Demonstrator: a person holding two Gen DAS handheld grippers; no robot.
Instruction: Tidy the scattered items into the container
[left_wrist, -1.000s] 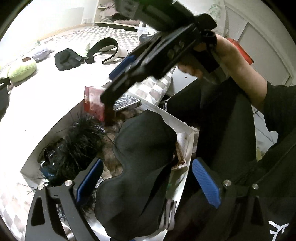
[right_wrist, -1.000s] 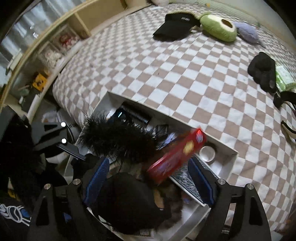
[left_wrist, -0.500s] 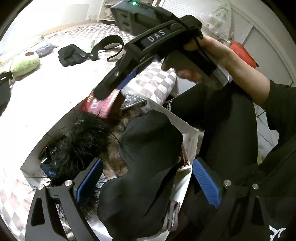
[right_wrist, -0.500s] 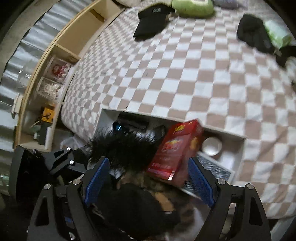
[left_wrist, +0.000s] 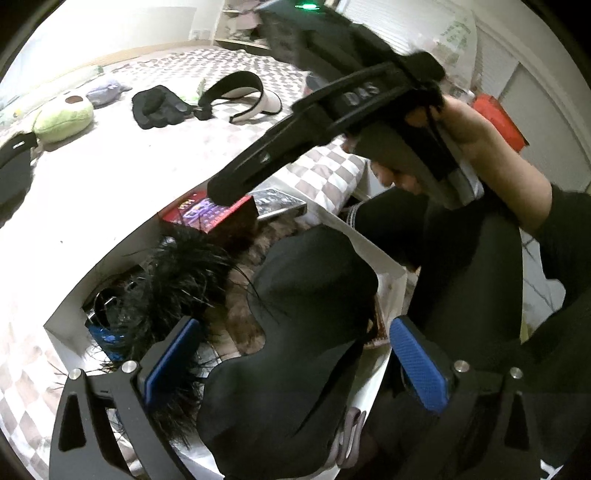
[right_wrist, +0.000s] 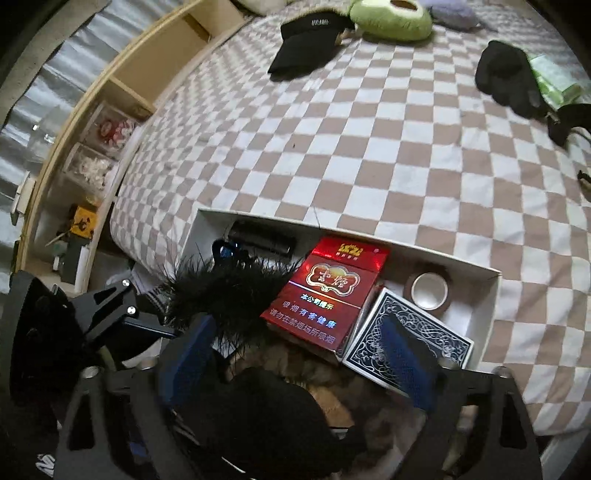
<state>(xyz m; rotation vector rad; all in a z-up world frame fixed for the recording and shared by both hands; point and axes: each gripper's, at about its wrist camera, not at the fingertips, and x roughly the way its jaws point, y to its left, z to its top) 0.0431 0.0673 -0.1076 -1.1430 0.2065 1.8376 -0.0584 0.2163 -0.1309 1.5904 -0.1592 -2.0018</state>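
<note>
Feathers, black and wispy, fill the left end of the white box (right_wrist: 491, 291), which sits at the near edge of the checkered bed (right_wrist: 369, 140); this feather piece (right_wrist: 229, 291) half hides a dark tube (right_wrist: 262, 242) against the box's far wall and something shiny blue (right_wrist: 225, 251) beside it. Right of the feathers, toward the middle of the box, a red cigarette pack (right_wrist: 328, 295) lies face up and slightly tilted, resting on brown fur (right_wrist: 325, 373) and overlapping a deck of blue-backed playing cards (right_wrist: 410, 347). In the box's right far corner stands a roll of brown tape (right_wrist: 430, 291), clear of the cards. A black padded eye mask (left_wrist: 306, 332) covers the near part of the box, draped over the fur.

The left gripper (left_wrist: 295, 362) hangs over the mask, jaws spread wide and empty. The right gripper (right_wrist: 295, 365), gripped by a hand (left_wrist: 476, 147), hovers above the box's middle with its jaws apart, nothing between them; the pack lies just beyond its fingertips.

Out on the bed beyond the box, well apart from it: a black cap (right_wrist: 310, 40), a green avocado plush (right_wrist: 391, 18), a black glove (right_wrist: 506, 77), a green packet (right_wrist: 554, 77) and a white visor (left_wrist: 243, 96).
</note>
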